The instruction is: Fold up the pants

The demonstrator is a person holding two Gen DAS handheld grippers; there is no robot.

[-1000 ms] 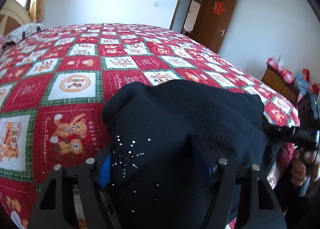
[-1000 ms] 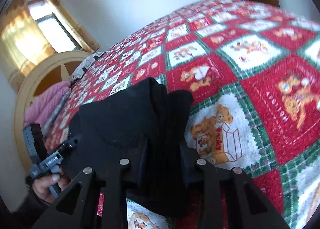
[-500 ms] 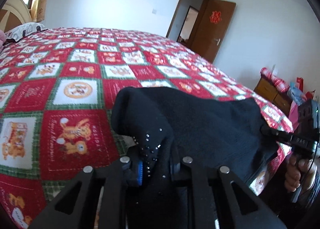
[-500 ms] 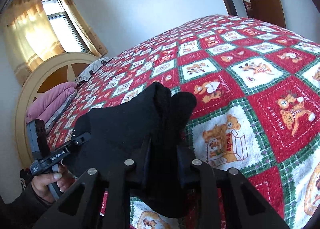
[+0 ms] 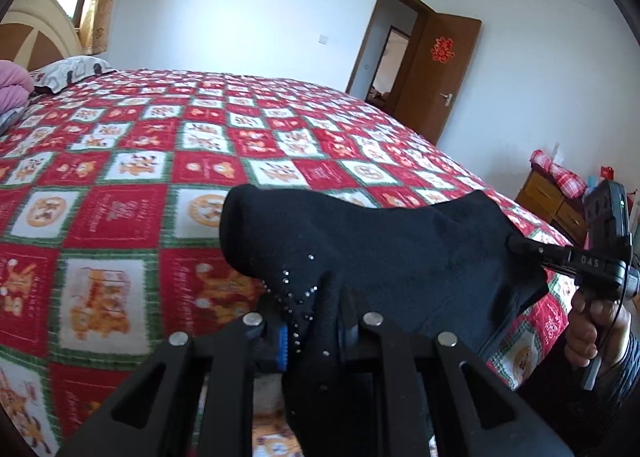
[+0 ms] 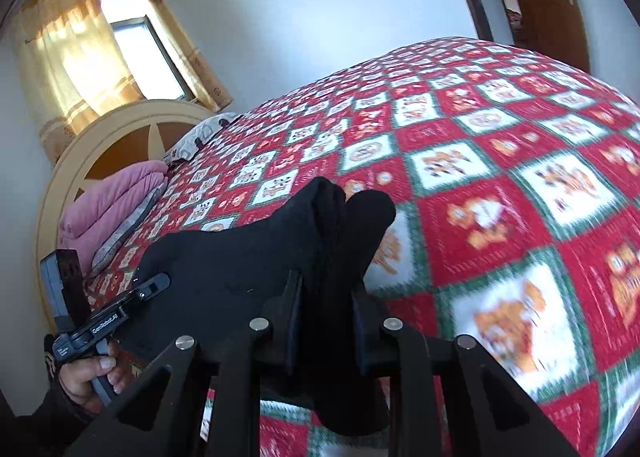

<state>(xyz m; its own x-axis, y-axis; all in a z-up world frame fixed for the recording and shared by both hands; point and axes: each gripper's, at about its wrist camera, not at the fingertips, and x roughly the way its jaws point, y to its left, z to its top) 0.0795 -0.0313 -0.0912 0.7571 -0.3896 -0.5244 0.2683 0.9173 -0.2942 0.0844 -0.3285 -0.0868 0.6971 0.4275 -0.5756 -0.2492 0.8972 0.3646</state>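
Observation:
The black pants (image 5: pixel 384 245) with small rhinestones hang stretched between my two grippers above the near edge of the bed. My left gripper (image 5: pixel 310 333) is shut on one bunched corner of the pants. My right gripper (image 6: pixel 326 321) is shut on the other bunched corner of the pants (image 6: pixel 240 261). In the left wrist view the right gripper (image 5: pixel 520 247) shows at the far right, clamped on the cloth. In the right wrist view the left gripper (image 6: pixel 156 283) shows at the left, clamped on the cloth.
The bed carries a red, white and green checked quilt (image 5: pixel 160 161). A pink folded blanket (image 6: pixel 108 205) and a pillow (image 5: pixel 68 71) lie by the headboard. A wooden dresser (image 5: pixel 556 197) stands at the right, an open brown door (image 5: pixel 436 69) behind.
Both grippers have closed on the pants and lifted, pulling the cloth up off the quilt and taut between them.

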